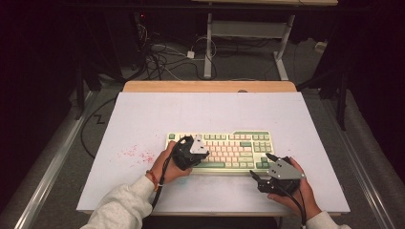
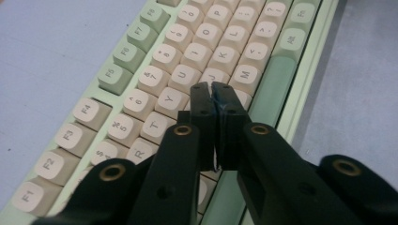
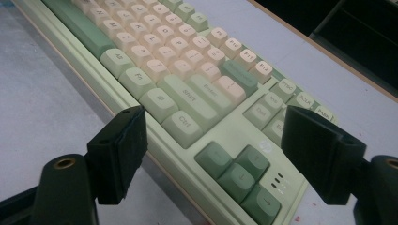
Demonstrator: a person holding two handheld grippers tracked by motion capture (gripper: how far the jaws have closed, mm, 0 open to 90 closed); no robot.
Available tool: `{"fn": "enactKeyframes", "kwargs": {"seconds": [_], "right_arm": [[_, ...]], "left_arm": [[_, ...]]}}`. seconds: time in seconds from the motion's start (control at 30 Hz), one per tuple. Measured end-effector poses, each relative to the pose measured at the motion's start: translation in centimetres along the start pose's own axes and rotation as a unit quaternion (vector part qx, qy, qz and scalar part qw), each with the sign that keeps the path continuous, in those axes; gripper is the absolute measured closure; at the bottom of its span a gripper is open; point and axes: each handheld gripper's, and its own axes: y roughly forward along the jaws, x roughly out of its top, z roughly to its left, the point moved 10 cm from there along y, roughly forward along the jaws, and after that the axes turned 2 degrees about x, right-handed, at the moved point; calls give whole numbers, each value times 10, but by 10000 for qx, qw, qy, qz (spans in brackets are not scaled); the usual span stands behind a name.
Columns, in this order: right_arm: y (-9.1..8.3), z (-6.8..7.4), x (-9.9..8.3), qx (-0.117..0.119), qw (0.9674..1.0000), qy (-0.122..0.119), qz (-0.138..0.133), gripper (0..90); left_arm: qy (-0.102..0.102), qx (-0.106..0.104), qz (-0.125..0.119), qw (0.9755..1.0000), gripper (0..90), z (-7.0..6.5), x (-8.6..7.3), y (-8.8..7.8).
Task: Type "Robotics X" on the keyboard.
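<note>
- White table (image 1: pixel 143 114) carries the keyboard (image 1: pixel 239 143) near its front edge.
- Left hand-held gripper (image 2: pixel 212 90) is held closed, empty, over the keyboard's letter keys.
- Right hand-held gripper (image 3: pixel 213 154) is held wide open just off the keyboard's right front corner.

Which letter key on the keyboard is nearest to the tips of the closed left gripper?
The H key, under the left gripper tips; Y, U and J lie farther off.

Black tools (image 1: pixel 188 151) with brass screws; pale fleecy sleeves (image 1: pixel 122 205), red bracelet (image 1: pixel 153 177).
</note>
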Motion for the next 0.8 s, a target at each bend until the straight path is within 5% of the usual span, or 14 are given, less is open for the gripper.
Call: {"fn": "enactKeyframes", "kwargs": {"seconds": [0.27,0.6,0.8], "right_arm": [[-1,-3,1,-14,10000,54,-49,237],[3,-4,4,52,9999,99,-72,231],[6,-4,3,86,9999,94,-44,229]], "left_arm": [[-42,86,-257,9996,709,7,1,-10],[-79,588,-718,9957,296,18,-3,-32],[-109,843,-737,9937,205,25,-15,-44]]}}
